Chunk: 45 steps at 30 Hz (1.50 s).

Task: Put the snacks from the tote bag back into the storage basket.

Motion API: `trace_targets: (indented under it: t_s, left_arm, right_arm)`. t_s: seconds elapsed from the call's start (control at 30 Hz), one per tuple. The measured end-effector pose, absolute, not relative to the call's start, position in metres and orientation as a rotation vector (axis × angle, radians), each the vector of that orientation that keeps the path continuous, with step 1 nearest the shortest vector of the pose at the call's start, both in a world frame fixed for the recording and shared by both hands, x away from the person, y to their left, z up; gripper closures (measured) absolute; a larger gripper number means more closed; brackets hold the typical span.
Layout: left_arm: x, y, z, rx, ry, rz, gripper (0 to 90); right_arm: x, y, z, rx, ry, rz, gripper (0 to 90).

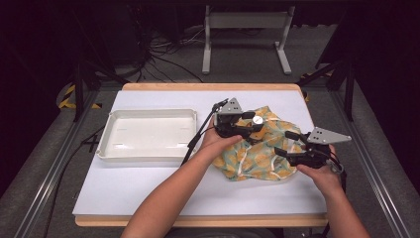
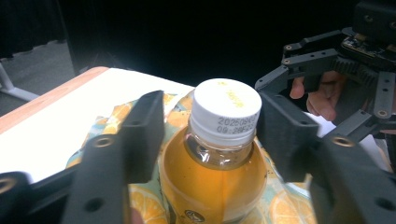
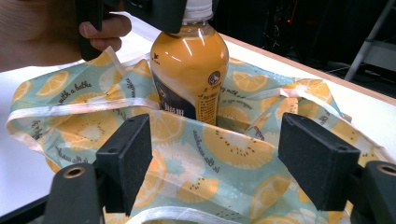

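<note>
Left hand-held gripper (image 2: 212,135) straddles bottle (image 2: 215,172) cap, pads not yet pressing, right hand-held gripper (image 3: 215,163) wide at bag's (image 3: 224,154) six o'clock; next: pinch cap.

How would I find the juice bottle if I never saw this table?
Look at the white table, right of the tray, where a lemon-print bag lies. The bottle stands upright in it, full of orange drink, with a white cap.

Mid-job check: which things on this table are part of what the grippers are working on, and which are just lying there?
In the job:
bottle, cap between the left gripper jaws
lemon-print bag around the bottle, right gripper open over it

Lying about:
white tray, to the left, apart from both grippers
</note>
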<state>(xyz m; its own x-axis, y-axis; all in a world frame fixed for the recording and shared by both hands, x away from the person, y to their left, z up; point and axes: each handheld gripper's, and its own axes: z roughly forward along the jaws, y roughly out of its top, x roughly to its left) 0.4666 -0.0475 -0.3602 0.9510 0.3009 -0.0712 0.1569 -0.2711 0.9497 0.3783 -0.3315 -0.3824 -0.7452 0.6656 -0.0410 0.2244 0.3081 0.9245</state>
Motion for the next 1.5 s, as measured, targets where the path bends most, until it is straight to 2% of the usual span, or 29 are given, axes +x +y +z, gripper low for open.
trace_targets:
  t_s: [0.1,0.2,0.57,1.5]
  left_arm:
    - [0.466,-0.048,-0.360,1.861,0.322,0.143,55.4]
    - [0.464,-0.048,-0.359,1.866,0.308,0.151,58.0]
    - [0.463,-0.048,-0.356,1.872,0.302,0.130,58.4]
    - [0.461,-0.037,-0.306,1.808,0.247,0.129,58.4]
  right_arm:
    - [0.378,-0.332,-0.382,0.794,2.162,1.428,26.3]
    - [0.378,-0.332,-0.382,0.794,2.163,1.434,26.3]
    - [0.378,-0.332,-0.382,0.794,2.164,1.441,26.2]
    - [0.377,-0.325,-0.382,0.763,2.195,1.464,25.9]
